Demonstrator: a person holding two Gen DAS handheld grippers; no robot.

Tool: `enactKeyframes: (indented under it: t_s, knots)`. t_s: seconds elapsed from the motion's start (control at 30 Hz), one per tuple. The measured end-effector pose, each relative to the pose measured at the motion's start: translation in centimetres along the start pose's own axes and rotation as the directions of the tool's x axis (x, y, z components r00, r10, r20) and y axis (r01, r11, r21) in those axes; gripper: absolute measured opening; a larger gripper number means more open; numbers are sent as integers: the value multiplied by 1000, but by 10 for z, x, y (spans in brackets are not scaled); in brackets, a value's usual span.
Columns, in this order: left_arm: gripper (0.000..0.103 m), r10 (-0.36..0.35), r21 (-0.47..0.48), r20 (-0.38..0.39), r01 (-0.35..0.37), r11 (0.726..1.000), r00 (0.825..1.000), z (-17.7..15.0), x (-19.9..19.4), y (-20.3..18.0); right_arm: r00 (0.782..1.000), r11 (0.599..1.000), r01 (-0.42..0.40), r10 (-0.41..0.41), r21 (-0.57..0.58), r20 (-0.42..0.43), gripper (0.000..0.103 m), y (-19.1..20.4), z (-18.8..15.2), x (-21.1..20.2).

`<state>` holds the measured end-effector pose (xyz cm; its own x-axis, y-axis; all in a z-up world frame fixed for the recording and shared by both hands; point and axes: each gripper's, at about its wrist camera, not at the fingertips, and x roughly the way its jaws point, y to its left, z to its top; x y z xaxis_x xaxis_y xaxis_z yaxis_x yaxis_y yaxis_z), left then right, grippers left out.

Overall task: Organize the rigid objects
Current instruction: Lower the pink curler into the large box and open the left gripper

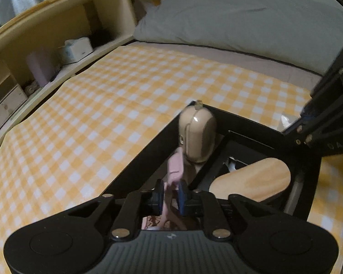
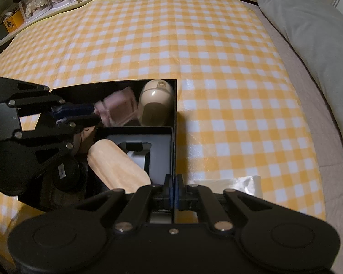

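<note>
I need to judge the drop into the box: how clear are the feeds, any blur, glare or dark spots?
Left wrist view: the pink item at the left hand-held gripper is smeared, and the beige mouse carries a small glint. Right wrist view: the pink item is blurred too, the black box interior is dark, and the checkered cloth shows sheen.

dim, warm indoor light, brightest on the far checkered cloth [image 2: 171, 45], with a small glare spot on the beige mouse [image 1: 195, 118]. the black box [image 2: 174, 105] interior is deep in shadow. both fisheye views bend straight edges at the borders, and the pink item [image 2: 119, 107] is blurred.
</note>
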<state>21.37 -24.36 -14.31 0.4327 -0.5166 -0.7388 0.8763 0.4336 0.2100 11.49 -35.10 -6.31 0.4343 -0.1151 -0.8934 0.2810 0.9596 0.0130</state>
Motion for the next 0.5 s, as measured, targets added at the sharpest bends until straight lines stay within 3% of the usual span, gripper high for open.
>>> enactKeyframes:
  t_s: [0.07,0.1,0.5]
  knots:
    - [57,-23,-21,-7,23,1000,1000,1,-2,2,1000,1000,0,0,-1,1,3,0,0,0]
    - [61,-19,-25,0,19,1000,1000,0,-3,2,1000,1000,0,0,-1,1,3,0,0,0]
    - [67,-23,-69,35,25,997,999,2,-22,3,1000,1000,1,-1,-2,-1,3,0,0,1]
